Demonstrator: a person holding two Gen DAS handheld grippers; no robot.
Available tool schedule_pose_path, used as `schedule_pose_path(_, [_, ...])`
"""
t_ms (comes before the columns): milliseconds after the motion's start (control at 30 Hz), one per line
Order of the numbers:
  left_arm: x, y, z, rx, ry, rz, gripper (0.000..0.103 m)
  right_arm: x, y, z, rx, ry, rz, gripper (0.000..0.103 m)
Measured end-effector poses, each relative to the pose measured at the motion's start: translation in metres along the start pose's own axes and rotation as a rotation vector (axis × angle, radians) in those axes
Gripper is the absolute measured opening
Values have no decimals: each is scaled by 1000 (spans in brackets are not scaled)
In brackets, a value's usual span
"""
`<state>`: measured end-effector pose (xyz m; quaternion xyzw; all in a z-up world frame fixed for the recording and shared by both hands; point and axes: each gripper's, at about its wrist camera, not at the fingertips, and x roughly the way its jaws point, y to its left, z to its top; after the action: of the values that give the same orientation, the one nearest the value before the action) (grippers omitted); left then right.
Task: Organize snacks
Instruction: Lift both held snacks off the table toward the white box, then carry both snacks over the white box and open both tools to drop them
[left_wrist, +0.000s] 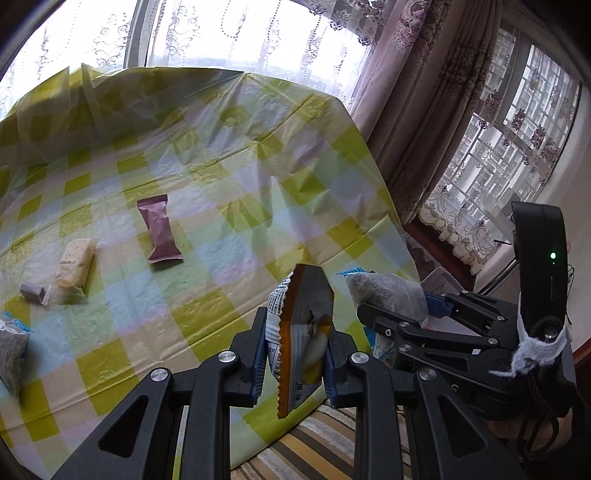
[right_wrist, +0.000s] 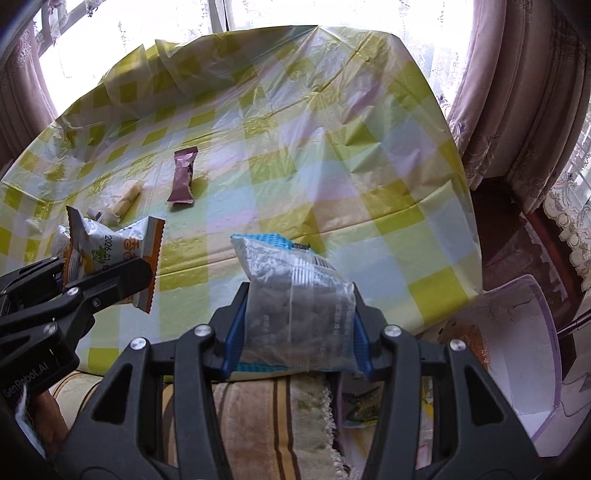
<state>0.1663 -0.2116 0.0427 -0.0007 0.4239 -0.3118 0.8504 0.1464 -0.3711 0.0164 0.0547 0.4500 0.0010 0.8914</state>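
Observation:
My left gripper (left_wrist: 295, 354) is shut on an orange-and-white snack packet (left_wrist: 303, 332), held on edge above the table's near edge; it also shows in the right wrist view (right_wrist: 110, 254). My right gripper (right_wrist: 295, 332) is shut on a clear bag of dark grey snacks with blue ends (right_wrist: 295, 295), just right of the left one; the bag also shows in the left wrist view (left_wrist: 384, 291). On the checked tablecloth (left_wrist: 221, 166) lie a mauve bar (left_wrist: 159, 230), a pale yellow packet (left_wrist: 74, 267), a small grey-purple packet (left_wrist: 33, 291) and another grey bag (left_wrist: 13, 350) at the left edge.
A clear plastic bin with a purple rim (right_wrist: 517, 350) stands low at the right, beside the table. A striped cushion (right_wrist: 258, 424) lies below the grippers. Curtains (left_wrist: 424, 110) and windows stand behind and to the right of the table.

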Motion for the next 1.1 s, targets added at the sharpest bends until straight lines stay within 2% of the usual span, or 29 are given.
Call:
schedule_pose_path(200, [24, -50, 3, 96, 61, -76, 26, -5, -56, -14, 58, 19, -68, 52])
schedule_pose_path(467, [65, -117, 12, 210, 139, -178, 26, -15, -146, -35, 175, 29, -203, 52])
schedule_pose_path(667, [95, -160, 24, 280, 170, -221, 26, -24, -203, -45, 267, 28, -284, 52])
schedule_pose_path(933, [137, -215, 40, 330, 206, -279, 26, -24, -247, -57, 347, 51, -339, 52])
schedule_pose_path(1100, [156, -242, 50, 328, 214, -331, 28, -27, -259, -66, 387, 61, -350, 52])
